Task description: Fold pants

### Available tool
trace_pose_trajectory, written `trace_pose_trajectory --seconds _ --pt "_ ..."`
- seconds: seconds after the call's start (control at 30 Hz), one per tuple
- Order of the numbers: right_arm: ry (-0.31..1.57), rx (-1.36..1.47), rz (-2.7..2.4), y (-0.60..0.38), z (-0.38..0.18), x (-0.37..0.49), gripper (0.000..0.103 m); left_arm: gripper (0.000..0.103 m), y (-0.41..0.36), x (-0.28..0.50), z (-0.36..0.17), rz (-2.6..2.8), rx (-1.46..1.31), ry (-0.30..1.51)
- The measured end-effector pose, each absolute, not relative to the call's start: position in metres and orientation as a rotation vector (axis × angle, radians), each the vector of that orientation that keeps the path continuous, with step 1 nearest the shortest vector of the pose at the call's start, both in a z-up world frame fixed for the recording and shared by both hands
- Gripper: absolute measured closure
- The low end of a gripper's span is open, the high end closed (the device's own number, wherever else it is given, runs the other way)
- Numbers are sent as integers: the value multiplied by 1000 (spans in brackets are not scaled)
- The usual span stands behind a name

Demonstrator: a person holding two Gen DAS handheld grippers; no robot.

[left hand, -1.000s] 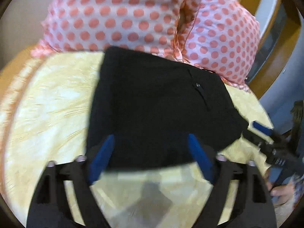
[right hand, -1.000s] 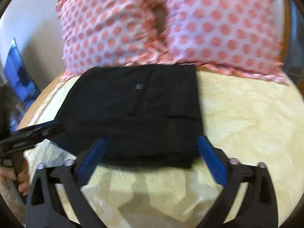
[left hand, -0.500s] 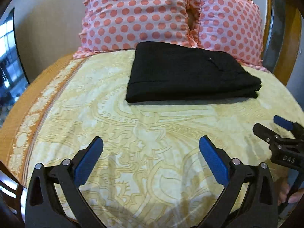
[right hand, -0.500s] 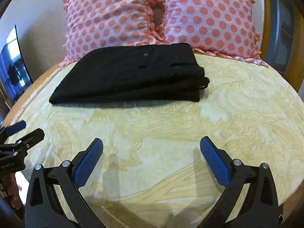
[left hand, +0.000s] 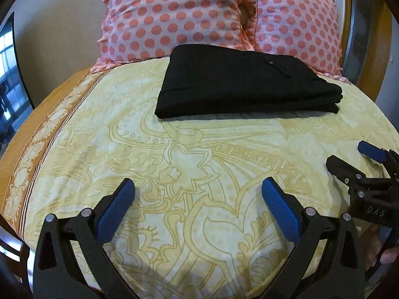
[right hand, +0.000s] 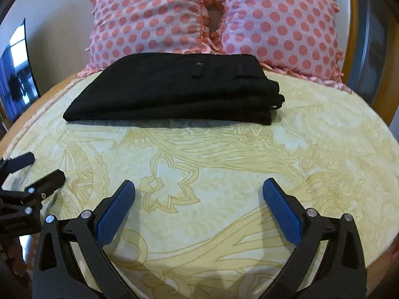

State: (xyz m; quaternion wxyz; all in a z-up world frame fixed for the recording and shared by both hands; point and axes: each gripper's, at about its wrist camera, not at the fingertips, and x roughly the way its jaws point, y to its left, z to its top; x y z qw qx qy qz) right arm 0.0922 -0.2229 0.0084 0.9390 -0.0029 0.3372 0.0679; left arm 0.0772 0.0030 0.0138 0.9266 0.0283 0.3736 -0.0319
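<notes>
Pants (left hand: 244, 82) folded into a compact black stack, upper centre of frame, resting on the bedsheet (left hand: 174, 174) just in front of two polka-dot pillows (left hand: 174, 12). Looks finished, judging by the neat rectangle with stacked layers showing at the right-hand edge (right hand: 271, 99).

Handling guess: soft, limp fabric, light, not slippery on the sheet, nothing fragile. Stack likely to slump if lifted from one corner. Best pinched at the thick folded edge nearest the camera, both sides at once, gripping through all layers. Small button (right hand: 198, 63) on top worth avoiding.

Left gripper (left hand: 197, 191): fingers spread wide, holding nothing, low in frame over bare sheet. Right gripper (right hand: 198, 191): same, wide apart, empty. Each also visible at the side edge of the other's view, well apart from the pants.

Versus one second ago: then blurred, close up, pants filling mid-frame with fingertips right at the near edge. Now both pulled well back, sharp view, pants left alone. Versus half a second ago: nearly the same, slightly further back.
</notes>
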Motion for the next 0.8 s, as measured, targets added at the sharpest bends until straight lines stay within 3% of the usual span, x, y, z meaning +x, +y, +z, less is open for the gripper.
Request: trace_pose_trajectory --seconds 0.8 --pt "658 6 108 -222 8 90 1 2 4 73 13 -58 52 732"
